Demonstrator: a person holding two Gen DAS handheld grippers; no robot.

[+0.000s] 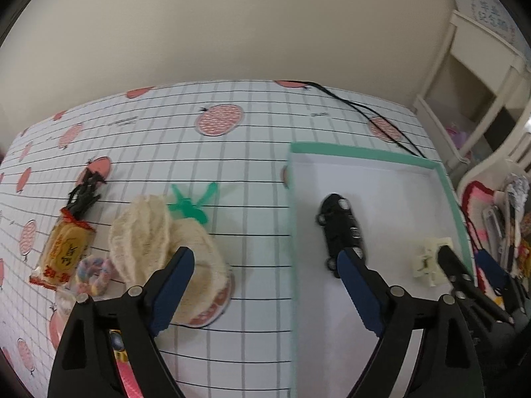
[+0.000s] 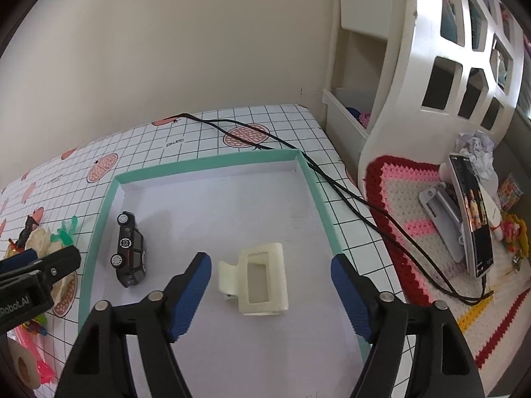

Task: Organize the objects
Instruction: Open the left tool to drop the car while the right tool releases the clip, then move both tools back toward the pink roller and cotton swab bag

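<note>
- The left gripper (image 1: 265, 272) is hanging over the table's checked cloth (image 1: 252, 152), its blue-padded fingers spread wide and gripping nothing; one finger is sitting over the cloth, the other over the edge of the box.
- The right gripper (image 2: 270, 273) is hovering above the box floor, likewise spread wide and empty.
- A shallow box (image 2: 212, 161) with a green rim and white floor is lying flat on the cloth.
- A black toy car (image 2: 130, 254) is resting inside the box near its left wall.
- A cream hair clip (image 2: 257, 280) is also lying in the box, between the right gripper's fingers but touching neither.
- In the left wrist view the car (image 1: 341, 229) and the clip (image 1: 428, 260) are showing well apart on the white floor.
- Outside the box, to its left, a cream knitted piece (image 1: 159, 242) is lying bunched on the cloth, with a green plastic toy (image 1: 190, 204) just behind it.
- Further left, a yellow snack packet (image 1: 64, 252) is lying beside a pastel ring (image 1: 93, 273); a black tangled thing (image 1: 84, 192) is sitting at the packet's far end, too blurred to identify.
- A black cable (image 2: 298, 162) is trailing across the cloth past the box's far right corner.
- A phone (image 2: 471, 219) is standing on a holder over a crocheted mat (image 2: 408, 199).
</note>
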